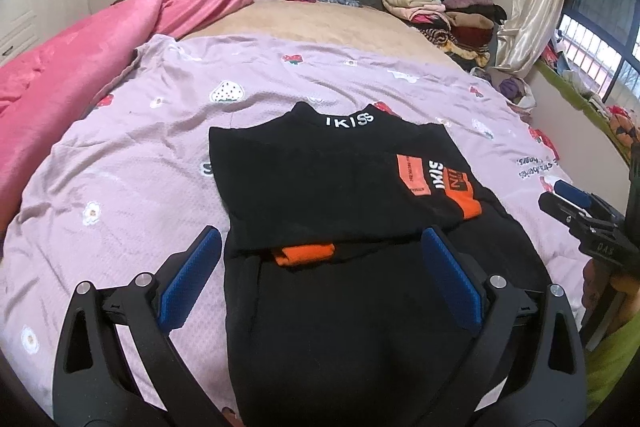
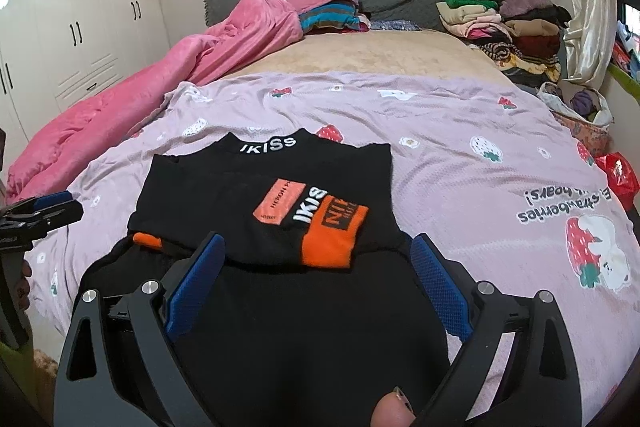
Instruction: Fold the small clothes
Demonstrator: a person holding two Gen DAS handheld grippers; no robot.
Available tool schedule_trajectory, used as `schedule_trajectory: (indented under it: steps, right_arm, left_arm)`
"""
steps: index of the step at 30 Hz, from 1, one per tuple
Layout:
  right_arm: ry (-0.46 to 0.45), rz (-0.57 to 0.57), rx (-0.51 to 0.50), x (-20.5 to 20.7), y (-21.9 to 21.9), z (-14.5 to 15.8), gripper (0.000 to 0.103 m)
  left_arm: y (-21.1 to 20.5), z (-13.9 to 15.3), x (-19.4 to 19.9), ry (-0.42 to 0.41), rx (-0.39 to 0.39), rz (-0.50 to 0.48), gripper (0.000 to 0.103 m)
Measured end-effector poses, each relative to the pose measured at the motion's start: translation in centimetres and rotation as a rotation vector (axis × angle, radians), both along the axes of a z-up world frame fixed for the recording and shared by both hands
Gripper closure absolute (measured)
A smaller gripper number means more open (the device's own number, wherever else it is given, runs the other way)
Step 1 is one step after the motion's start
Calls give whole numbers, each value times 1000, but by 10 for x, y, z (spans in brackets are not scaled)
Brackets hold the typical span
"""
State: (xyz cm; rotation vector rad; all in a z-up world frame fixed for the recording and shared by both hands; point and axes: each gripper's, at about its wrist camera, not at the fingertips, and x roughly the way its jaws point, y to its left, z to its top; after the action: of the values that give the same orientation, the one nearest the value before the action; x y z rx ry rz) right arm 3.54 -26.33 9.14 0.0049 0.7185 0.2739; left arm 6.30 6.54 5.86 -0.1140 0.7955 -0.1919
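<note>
I have the left gripper [image 1: 322, 247] spread wide and empty over the near half of the black top [image 1: 320, 179], and the right gripper [image 2: 318, 255] equally wide, gripping nothing. The top lies on the lilac strawberry sheet [image 1: 120, 167] with both orange-cuffed sleeves folded in. I judge the bottom fold comes next — I should pinch the near hem at both corners, lift evenly, and lay it toward the collar.

Black top [image 1: 320, 179]: near hem cut off by the lower edge in both views. Orange sleeve cuff [image 1: 305, 254]: mostly tucked under a fold. Clothes pile [image 2: 512, 27]: items indistinguishable. Bedspread lettering [image 2: 560, 207]: upside down, partly creased, unreadable.
</note>
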Motion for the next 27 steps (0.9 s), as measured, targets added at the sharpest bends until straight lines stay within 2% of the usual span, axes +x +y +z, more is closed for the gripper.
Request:
schedule_trajectory:
  steps: [27]
  right_arm:
    - [63,12,-39,-49,-34,-21,10]
  left_arm:
    - [5,-33,-51,103,41,60,10]
